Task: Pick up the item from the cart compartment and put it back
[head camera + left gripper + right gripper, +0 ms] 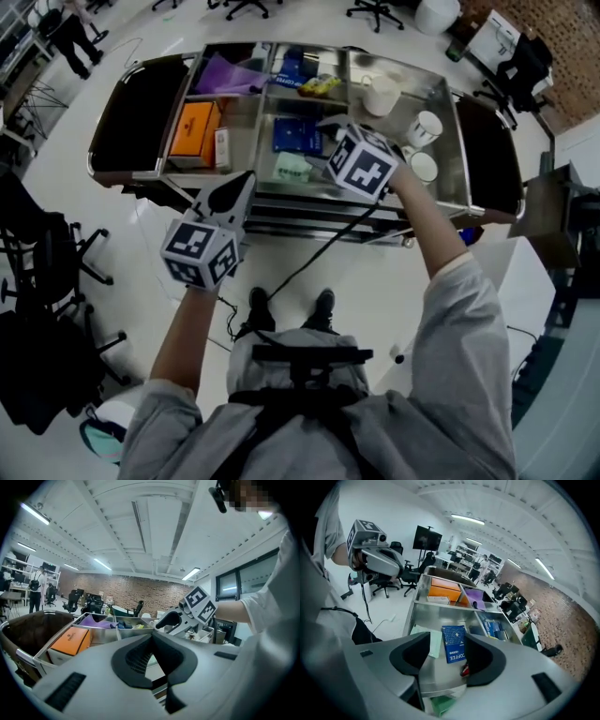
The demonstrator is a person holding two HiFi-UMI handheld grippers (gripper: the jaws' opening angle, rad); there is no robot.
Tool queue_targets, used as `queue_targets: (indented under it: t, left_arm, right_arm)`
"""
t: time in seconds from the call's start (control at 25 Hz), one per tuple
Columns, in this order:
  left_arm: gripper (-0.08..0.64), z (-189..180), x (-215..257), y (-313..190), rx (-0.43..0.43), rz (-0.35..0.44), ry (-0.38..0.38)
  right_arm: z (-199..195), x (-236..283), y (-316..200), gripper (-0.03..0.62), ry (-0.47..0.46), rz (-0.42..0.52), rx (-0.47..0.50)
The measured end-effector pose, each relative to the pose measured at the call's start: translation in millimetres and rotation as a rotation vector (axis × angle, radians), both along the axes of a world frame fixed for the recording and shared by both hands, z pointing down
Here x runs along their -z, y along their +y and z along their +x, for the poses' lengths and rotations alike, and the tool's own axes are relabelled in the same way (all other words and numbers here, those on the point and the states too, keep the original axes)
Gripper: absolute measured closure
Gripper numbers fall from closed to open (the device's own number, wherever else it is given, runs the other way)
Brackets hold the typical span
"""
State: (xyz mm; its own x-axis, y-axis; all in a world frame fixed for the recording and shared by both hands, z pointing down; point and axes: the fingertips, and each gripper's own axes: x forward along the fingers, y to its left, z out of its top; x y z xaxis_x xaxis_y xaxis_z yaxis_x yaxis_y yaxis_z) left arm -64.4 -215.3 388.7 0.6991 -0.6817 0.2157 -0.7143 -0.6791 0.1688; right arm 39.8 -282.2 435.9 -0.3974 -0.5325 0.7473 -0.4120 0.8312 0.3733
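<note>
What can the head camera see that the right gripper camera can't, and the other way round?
Only the head view: white cups and the person's shoes. Only the right gripper view: a monitor and ceiling lights. Both: the blue box, the orange box, the purple bag and the left gripper.

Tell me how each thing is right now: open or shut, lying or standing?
left claw, shut, empty.
right claw, open, empty, above the blue coffee box.
blue coffee box, lying flat in the cart.
orange box, lying flat in another compartment.
</note>
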Motion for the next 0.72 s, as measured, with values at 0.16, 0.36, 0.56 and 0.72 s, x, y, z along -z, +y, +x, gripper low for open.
queue_targets:
  t: [0.16,0.36,0.56,0.72]
  left_arm:
    - [0.554,-4.9,-5.4,-3.8,0.007,-0.002,-0.012]
    - [0.554,-4.0,-13.1,-6.4,0.012,-0.02,0.002]
    - [0.554,-0.9,-19.7,-8.5,0.012,-0.033,0.003]
    - [0.554,-0.7,-23.7,-9.5,0.015,-0.04,0.003]
  right_arm:
    - [-3.2,-19.5,-17.8,0.357,0.093,-0.022,0.059]
    - [-16.0,-42.3,-23.6,0.357,0.217,-0.088,0.168]
    - [-24.6,-72.6,-26.8,0.357,0.28,-0.175,0.245]
    - [-29.6,-85.0,-36.2,0.357,0.276,-0.208,0.249]
